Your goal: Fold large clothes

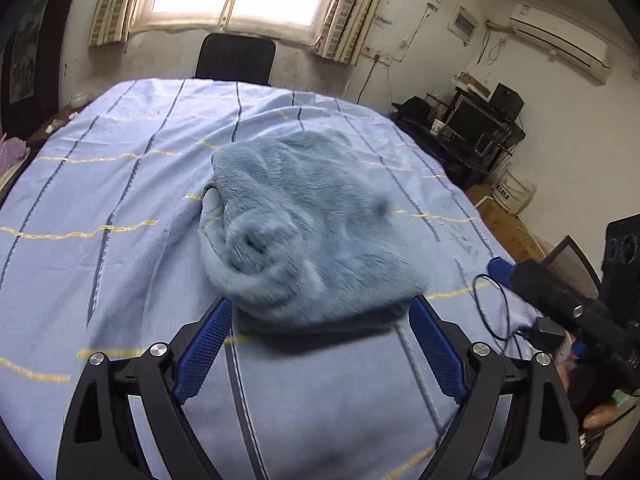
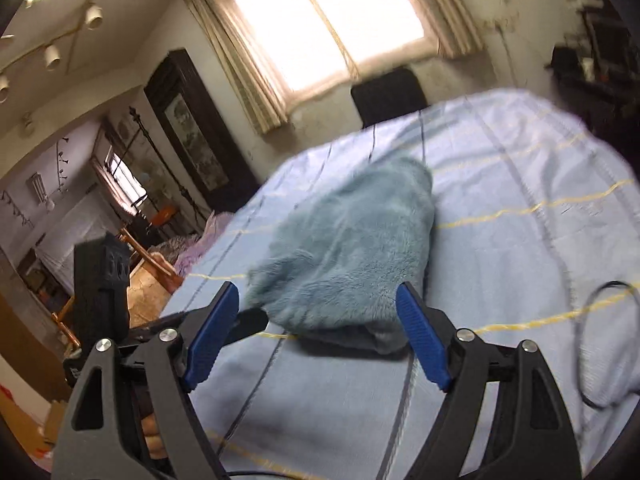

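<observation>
A fluffy grey-blue garment (image 1: 308, 224) lies bunched in a thick folded heap on the light blue striped sheet (image 1: 120, 200). My left gripper (image 1: 320, 308) is open, its blue pads (image 1: 204, 348) just short of the heap's near edge, nothing between them. In the right wrist view the same garment (image 2: 348, 252) lies ahead. The right gripper (image 2: 318, 296) is open too, its fingertips flanking the near edge of the heap without holding it. The other gripper's black body (image 2: 102, 292) shows at the left, and the right one's body (image 1: 568, 312) shows at the right of the left view.
A black cable (image 1: 492, 308) loops on the sheet at the right, also as a cable (image 2: 608, 344) in the right view. A black chair (image 1: 236, 56) stands behind the table under the window. A shelf with electronics (image 1: 472, 128) stands at the right wall. Purple cloth (image 2: 192, 256) lies beyond the left edge.
</observation>
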Tool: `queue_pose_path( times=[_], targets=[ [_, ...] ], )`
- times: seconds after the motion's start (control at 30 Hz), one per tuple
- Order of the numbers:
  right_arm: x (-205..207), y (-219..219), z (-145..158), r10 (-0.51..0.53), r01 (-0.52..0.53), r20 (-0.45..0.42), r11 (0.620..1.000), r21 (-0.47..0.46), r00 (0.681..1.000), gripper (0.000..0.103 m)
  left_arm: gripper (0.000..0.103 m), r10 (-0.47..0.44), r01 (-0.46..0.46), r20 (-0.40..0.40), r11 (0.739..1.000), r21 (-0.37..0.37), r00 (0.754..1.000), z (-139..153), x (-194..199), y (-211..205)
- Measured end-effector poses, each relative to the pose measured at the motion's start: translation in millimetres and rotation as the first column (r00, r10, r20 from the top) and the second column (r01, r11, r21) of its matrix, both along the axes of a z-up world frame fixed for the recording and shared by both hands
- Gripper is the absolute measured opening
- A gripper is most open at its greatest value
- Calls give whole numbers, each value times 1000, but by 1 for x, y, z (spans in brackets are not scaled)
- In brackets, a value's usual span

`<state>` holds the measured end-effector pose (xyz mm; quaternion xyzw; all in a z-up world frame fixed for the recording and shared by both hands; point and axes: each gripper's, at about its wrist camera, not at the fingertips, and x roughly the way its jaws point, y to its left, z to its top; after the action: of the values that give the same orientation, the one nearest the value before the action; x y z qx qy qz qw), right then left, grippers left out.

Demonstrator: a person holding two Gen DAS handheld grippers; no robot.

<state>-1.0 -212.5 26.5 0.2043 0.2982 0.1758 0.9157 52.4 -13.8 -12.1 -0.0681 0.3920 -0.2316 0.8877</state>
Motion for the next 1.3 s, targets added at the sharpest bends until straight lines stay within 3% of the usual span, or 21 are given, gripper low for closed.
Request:
queue_pose_path(
  times=[0.2, 0.37, 0.53, 0.8, 0.93, 1.07, 1.3],
  targets=[
    [-90, -16, 50, -16, 14, 79, 999, 32, 997, 80, 91, 46, -61, 168, 994, 88, 985, 37, -80, -7],
    [-176, -7, 95, -38, 78, 221, 982, -174, 975, 88, 95, 59, -92, 282, 990, 103, 958, 61, -144, -8],
    [-212, 3, 103, -102, 202, 335, 939, -280, 937, 93, 99, 71, -125, 351, 983, 133, 934, 73, -167, -15],
    [-173, -8, 75, -148, 204, 310, 966, -156, 939, 94, 99, 147, -219, 350, 960, 174, 925, 66, -151, -15],
    [-133, -6, 53, -89, 104, 209, 992, -65, 974, 94, 99, 172, -243, 325, 951, 192, 930, 56, -133, -14],
    [-100, 11, 29, -62, 76, 142, 993, -93, 988, 94, 99, 189, -263, 307, 939, 222, 933, 43, -117, -12],
    [-65, 14, 12, -112, 123, 102, 986, -112, 988, 94, 99, 204, -273, 270, 930, 248, 941, 25, -96, -10]
  ],
)
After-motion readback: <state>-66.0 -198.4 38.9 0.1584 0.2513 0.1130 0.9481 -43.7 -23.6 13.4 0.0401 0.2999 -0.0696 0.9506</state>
